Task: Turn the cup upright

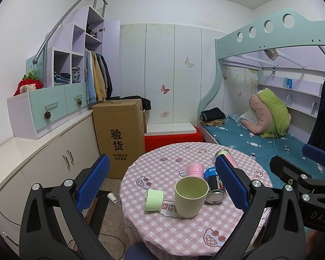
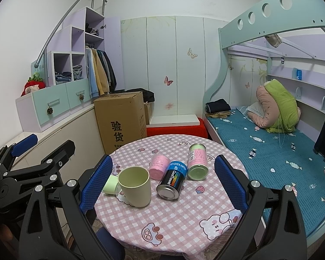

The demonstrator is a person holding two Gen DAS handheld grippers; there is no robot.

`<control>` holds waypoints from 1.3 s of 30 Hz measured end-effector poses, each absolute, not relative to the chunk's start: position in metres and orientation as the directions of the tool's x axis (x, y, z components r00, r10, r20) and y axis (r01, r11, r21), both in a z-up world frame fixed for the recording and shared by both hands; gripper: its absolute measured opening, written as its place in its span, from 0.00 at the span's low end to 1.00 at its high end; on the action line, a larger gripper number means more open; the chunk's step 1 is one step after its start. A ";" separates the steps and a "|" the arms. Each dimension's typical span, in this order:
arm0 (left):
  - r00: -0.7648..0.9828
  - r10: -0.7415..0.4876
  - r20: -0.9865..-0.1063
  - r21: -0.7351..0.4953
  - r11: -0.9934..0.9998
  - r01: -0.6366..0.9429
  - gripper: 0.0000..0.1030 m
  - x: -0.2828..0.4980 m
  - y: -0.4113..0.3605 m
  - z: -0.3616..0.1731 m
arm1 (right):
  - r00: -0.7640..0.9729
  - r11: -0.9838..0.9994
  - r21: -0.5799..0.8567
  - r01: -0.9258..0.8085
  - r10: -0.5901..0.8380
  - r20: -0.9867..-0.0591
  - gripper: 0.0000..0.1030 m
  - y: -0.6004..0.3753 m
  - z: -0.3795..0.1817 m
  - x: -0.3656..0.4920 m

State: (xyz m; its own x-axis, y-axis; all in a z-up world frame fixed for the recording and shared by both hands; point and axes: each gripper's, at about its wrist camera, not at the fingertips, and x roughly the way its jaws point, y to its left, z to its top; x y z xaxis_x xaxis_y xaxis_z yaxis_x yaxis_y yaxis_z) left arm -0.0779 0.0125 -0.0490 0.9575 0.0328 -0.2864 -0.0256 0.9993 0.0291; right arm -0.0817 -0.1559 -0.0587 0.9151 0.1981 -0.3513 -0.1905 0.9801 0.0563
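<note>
A pale green cup (image 1: 189, 197) stands upright, mouth up, on the round table with a pink checked cloth (image 1: 173, 234); it also shows in the right wrist view (image 2: 136, 187). My left gripper (image 1: 162, 179) is open and empty, held back from the cup with its blue pads (image 1: 93, 179) wide apart. My right gripper (image 2: 163, 177) is open and empty, also short of the cup, which sits near its left pad (image 2: 97, 184). Each gripper shows at the edge of the other's view.
Lying on the table are a small green can (image 1: 154, 200), a pink can (image 1: 194, 169), a black-and-blue CoolTowel can (image 2: 173, 179) and a pink-and-green can (image 2: 197, 162). A cardboard box (image 1: 119, 138) stands left of the table, a bunk bed (image 1: 270, 138) right.
</note>
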 end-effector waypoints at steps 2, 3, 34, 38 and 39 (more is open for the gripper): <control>0.958 0.032 -0.286 0.027 0.999 -0.026 0.95 -0.078 0.013 -0.049 | 0.915 0.980 0.056 -0.191 0.198 -0.352 0.89 -0.156 -0.058 -0.082; 0.957 0.033 -0.287 0.026 0.999 -0.026 0.95 -0.078 0.014 -0.049 | 0.915 0.980 0.056 -0.191 0.198 -0.350 0.89 -0.156 -0.058 -0.082; 0.919 0.027 -0.392 0.000 1.000 -0.029 0.95 -0.038 0.021 -0.081 | 0.890 0.985 0.036 -0.170 0.169 -0.425 0.89 -0.151 -0.080 -0.049; 0.911 0.030 -0.412 -0.001 0.999 -0.033 0.95 -0.029 0.022 -0.089 | 0.887 0.987 0.026 -0.159 0.154 -0.436 0.89 -0.151 -0.084 -0.042; 0.908 0.030 -0.418 -0.001 0.999 -0.034 0.95 -0.027 0.022 -0.092 | 0.885 0.988 0.021 -0.154 0.148 -0.442 0.89 -0.151 -0.086 -0.040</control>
